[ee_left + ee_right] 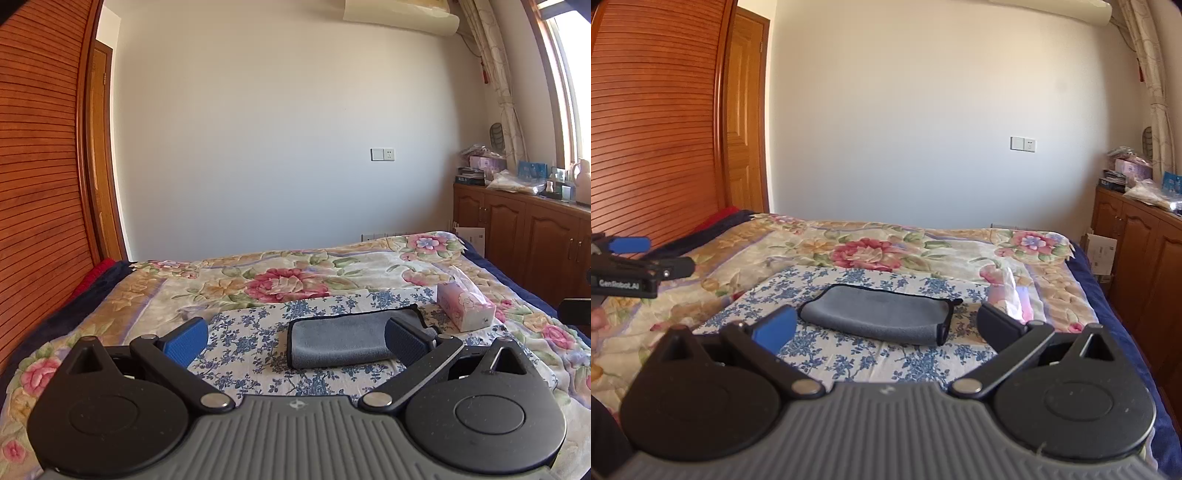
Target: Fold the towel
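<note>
Lying in front of both grippers is the gray towel, already folded into a small flat bundle with a dark edge. It sits on a white cloth with blue flowers, and that cloth is spread on the bed with its big pink flower cover.

The left gripper has its 2 blue fingers wide apart and holds nothing. The towel is just ahead of it, a bit to its right side, and the right finger covers the towel's right end in the left wrist view. I cannot tell if that finger touches the towel.

The right gripper also has its 2 fingers wide apart with nothing between them. The towel is just ahead of it, between the 2 fingertips, and not touching them.

A pink tissue pack lies on the bed ahead and to the right of both grippers, near the towel but apart from it. In the right wrist view, the left gripper shows far to the left.
</note>
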